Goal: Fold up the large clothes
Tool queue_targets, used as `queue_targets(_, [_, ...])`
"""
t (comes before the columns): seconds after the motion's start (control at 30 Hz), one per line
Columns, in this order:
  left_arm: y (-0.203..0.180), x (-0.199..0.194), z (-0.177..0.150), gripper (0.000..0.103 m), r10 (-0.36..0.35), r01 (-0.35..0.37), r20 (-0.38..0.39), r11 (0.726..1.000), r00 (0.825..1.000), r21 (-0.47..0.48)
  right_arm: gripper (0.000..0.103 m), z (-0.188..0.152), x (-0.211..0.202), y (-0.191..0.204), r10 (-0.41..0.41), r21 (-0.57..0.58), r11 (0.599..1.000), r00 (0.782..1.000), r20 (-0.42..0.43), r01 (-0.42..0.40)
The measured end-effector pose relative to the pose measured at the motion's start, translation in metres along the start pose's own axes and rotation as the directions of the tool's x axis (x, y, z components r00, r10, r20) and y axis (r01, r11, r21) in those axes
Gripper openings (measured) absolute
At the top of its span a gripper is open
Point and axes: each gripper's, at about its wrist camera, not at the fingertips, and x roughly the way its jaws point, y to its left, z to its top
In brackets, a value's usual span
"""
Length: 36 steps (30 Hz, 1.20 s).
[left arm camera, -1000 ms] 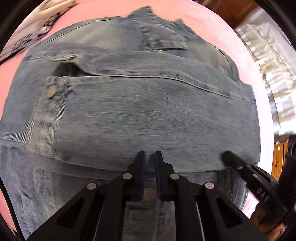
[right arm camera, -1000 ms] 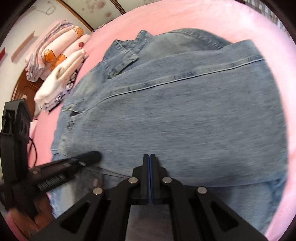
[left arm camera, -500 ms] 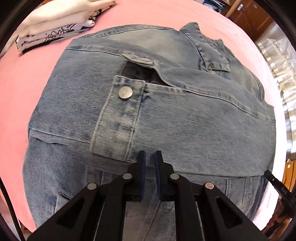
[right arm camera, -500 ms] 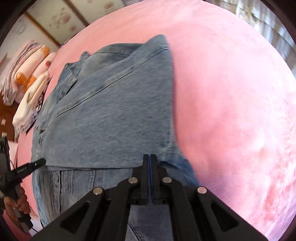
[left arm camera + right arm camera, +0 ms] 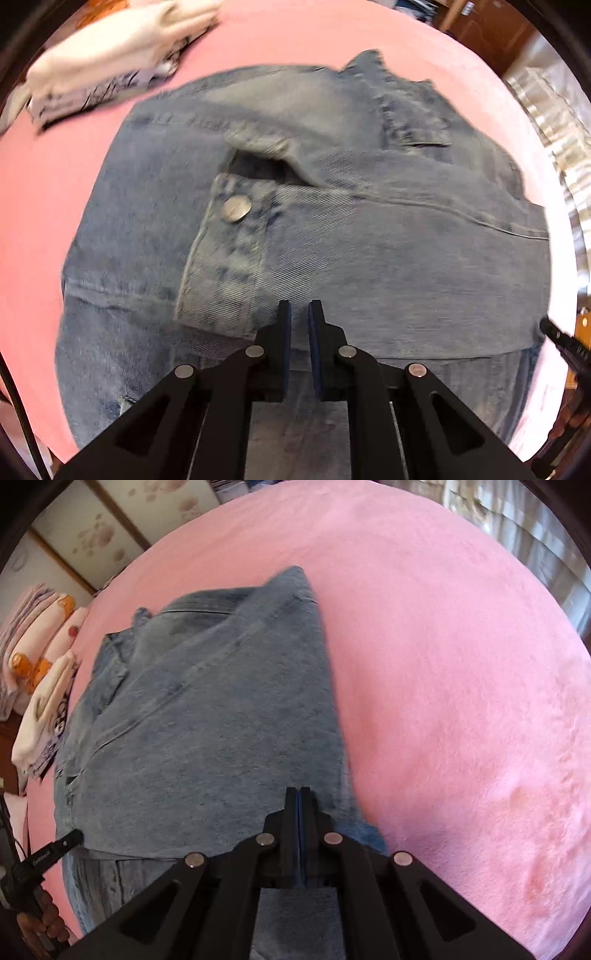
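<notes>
A blue denim jacket [image 5: 369, 240] lies folded on the pink bed cover [image 5: 44, 192]. One sleeve is laid across it, and the cuff's metal button [image 5: 236, 208] faces up. The collar [image 5: 399, 103] sits at the far end. My left gripper [image 5: 299, 306] hovers over the near part of the sleeve, beside the cuff. It is shut to a narrow slit and holds nothing. My right gripper [image 5: 299, 792] is shut and empty above the jacket's [image 5: 207, 738] near right edge. Each view shows the other gripper's tip at the jacket's near edge.
A stack of folded white printed clothes [image 5: 110, 62] lies beyond the jacket on the left, with rolled towels [image 5: 33, 627] behind it. Bare pink cover [image 5: 461, 701] spreads to the right. A striped cloth [image 5: 554, 110] and wooden furniture [image 5: 476, 26] border the bed. A hand [image 5: 44, 919] holds the left gripper.
The right gripper swung right, from over the middle of the jacket to its right edge. The left gripper drew back a little, so the cuff and the folded stack show more. Both stayed shut.
</notes>
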Motion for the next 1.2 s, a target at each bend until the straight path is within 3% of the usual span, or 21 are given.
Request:
queue_targets(0.17, [-0.037, -0.016, 0.023, 0.008, -0.094, 0.093, 0.047, 0.995, 0.994, 0.043, 0.000, 0.020, -0.020, 0.034, 0.110, -0.068, 0.992, 0.991, 0.070, -0.106])
queue_targets(0.3, [-0.065, -0.011, 0.049, 0.008, -0.148, 0.143, 0.107, 0.988, 0.983, 0.057, 0.000, 0.043, -0.014, 0.077, 0.219, -0.163, 0.967, 0.967, 0.128, -0.197])
queue_targets(0.6, [-0.080, 0.037, 0.089, 0.008, -0.221, 0.223, 0.097, 0.975, 0.970, -0.016, 0.000, 0.072, 0.052, 0.144, 0.339, -0.284, 0.909, 0.938, 0.079, -0.304])
queue_targets(0.77, [-0.074, 0.058, 0.099, 0.008, -0.220, 0.225, 0.091, 0.973, 0.971, -0.052, 0.000, 0.077, 0.081, 0.153, 0.349, -0.273, 0.906, 0.936, 0.046, -0.324])
queue_targets(0.93, [-0.070, 0.071, 0.100, 0.006, -0.201, 0.202, 0.088, 0.979, 0.976, -0.006, 0.000, 0.076, 0.104, 0.149, 0.336, -0.249, 0.913, 0.942, 0.010, -0.323])
queue_targets(1.2, [-0.059, 0.073, 0.099, 0.002, -0.176, 0.178, 0.105, 0.984, 0.979, -0.005, 0.000, 0.088, 0.105, 0.123, 0.253, -0.255, 0.937, 0.967, 0.033, -0.237])
